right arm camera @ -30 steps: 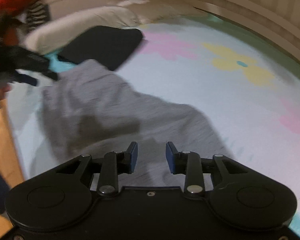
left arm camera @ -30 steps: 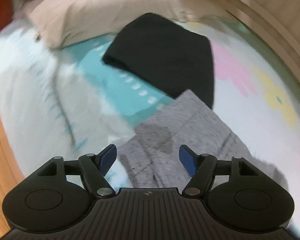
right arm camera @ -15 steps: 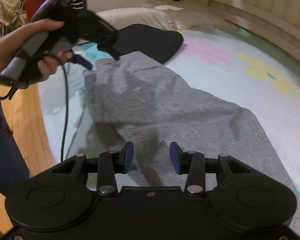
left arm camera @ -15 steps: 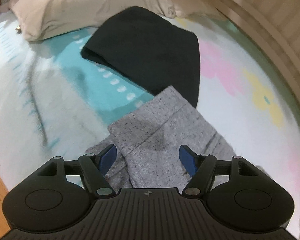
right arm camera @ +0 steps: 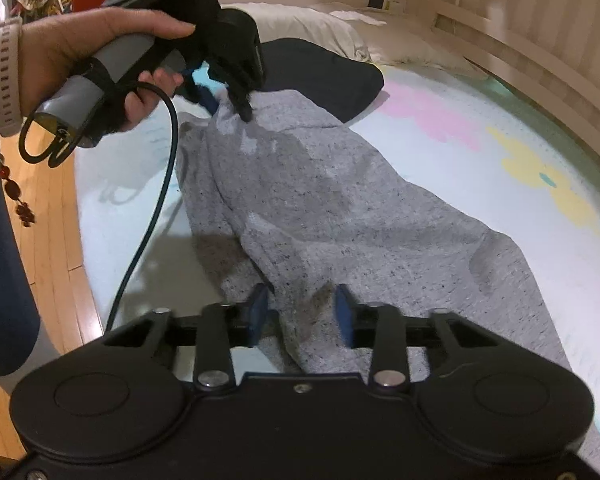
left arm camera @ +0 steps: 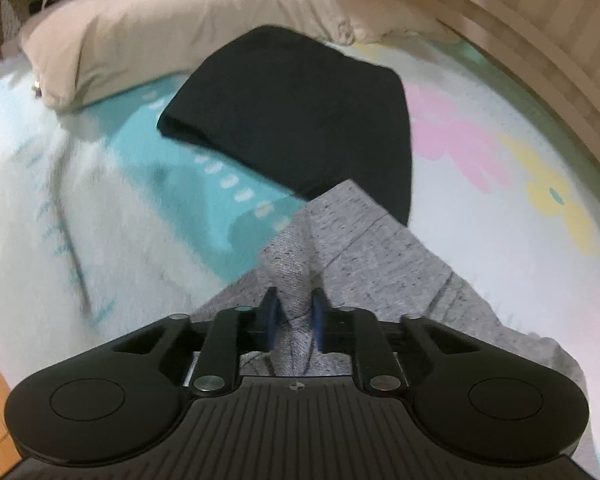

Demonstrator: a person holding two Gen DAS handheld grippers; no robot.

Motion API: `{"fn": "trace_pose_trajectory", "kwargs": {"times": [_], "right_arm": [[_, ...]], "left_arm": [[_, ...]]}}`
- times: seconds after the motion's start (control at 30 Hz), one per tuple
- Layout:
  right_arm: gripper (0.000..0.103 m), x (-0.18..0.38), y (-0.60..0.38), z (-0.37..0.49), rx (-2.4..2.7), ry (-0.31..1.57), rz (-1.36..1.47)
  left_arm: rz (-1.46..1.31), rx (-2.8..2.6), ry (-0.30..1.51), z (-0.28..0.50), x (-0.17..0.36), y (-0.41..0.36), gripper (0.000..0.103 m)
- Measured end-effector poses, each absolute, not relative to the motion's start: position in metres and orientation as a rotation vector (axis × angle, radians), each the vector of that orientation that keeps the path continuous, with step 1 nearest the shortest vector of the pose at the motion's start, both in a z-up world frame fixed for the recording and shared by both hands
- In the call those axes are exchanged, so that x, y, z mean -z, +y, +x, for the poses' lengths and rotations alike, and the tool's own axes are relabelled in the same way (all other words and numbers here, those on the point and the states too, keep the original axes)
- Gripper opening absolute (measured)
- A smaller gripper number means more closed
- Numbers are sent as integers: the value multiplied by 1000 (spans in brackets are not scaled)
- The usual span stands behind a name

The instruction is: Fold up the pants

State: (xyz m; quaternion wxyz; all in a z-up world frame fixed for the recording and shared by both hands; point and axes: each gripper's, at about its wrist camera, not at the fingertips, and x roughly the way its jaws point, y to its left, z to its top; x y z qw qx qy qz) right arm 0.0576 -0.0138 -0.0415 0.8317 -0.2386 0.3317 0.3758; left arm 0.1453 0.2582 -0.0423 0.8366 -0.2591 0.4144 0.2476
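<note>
Grey pants [left arm camera: 380, 248] lie spread across the flowered bed sheet [left arm camera: 480, 152]. My left gripper [left arm camera: 293, 312] has its jaws closing, and its blue pads pinch a raised fold at the far end of the pants. The right wrist view shows that same left gripper [right arm camera: 229, 108], held by a hand [right arm camera: 79, 48], lifting the corner of the grey pants [right arm camera: 340, 200]. My right gripper [right arm camera: 300, 312] hovers over the near end. Its jaws are closing with a ridge of grey fabric between the pads, and no firm pinch shows.
A folded black garment [left arm camera: 300, 112] lies just beyond the pants, with a beige pillow [left arm camera: 159, 28] behind it. A wooden bed rail [left arm camera: 520, 40] curves along the right. Wooden floor [right arm camera: 51, 220] borders the bed's left edge, and a black cable [right arm camera: 155, 200] hangs from the left gripper.
The left jaws went from wide apart to pinched on a fold of the pants. The right gripper moved down over the near end and its jaws narrowed.
</note>
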Motion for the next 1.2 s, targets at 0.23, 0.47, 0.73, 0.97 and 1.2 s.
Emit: {"fn": "trace_pose_trajectory", "kwargs": {"times": [0.23, 0.47, 0.73, 0.97, 1.2], "right_arm": [[6, 38, -18, 55, -758, 665, -529], [7, 8, -36, 48, -817, 657, -467], [11, 59, -10, 45, -850, 763, -632], [57, 20, -37, 45, -878, 739, -480], [56, 8, -73, 84, -729, 803, -310]], "left_arm": [[-578, -507, 767, 126, 3, 253, 10], [-578, -536, 844, 102, 7, 260, 11], [-504, -677, 955, 106, 27, 263, 32], [-307, -794, 747, 101, -14, 240, 32], [-144, -294, 817, 143, -6, 154, 32]]}}
